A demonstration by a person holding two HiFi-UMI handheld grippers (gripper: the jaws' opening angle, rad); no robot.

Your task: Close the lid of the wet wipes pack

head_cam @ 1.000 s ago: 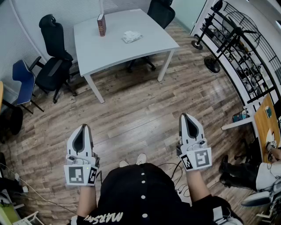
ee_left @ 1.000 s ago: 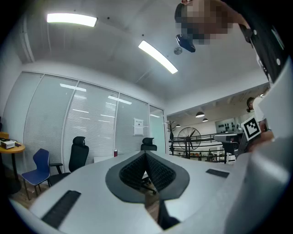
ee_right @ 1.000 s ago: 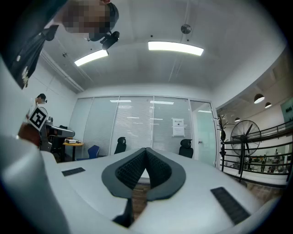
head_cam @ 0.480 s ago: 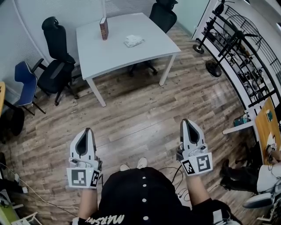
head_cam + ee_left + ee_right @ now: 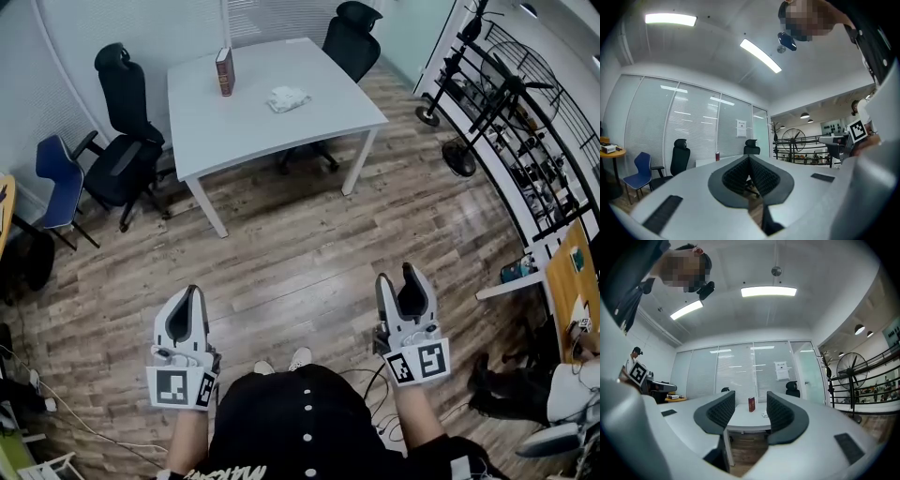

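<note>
The wet wipes pack [image 5: 287,97] is a small white bundle on the white table [image 5: 244,127] far ahead across the wooden floor; its lid is too small to make out. In the right gripper view the pack [image 5: 764,415] shows as a speck beside a dark red box [image 5: 751,404]. My left gripper [image 5: 191,293] is held close to my body, its jaws [image 5: 749,158] shut on nothing. My right gripper [image 5: 397,276] is also near my body; its jaws have just been opening and stand apart [image 5: 750,397] with nothing between them. Both are far from the table.
A dark red box [image 5: 225,71] stands upright on the table's far left. Black office chairs [image 5: 122,103] [image 5: 352,33] and a blue chair [image 5: 58,178] flank the table. Floor fans [image 5: 497,103] and a railing line the right side. Cables [image 5: 37,403] lie by my left foot.
The right gripper's jaws, shut in the earlier frames, now stand apart. The left gripper stays shut. Both hands sit slightly lower in the head view.
</note>
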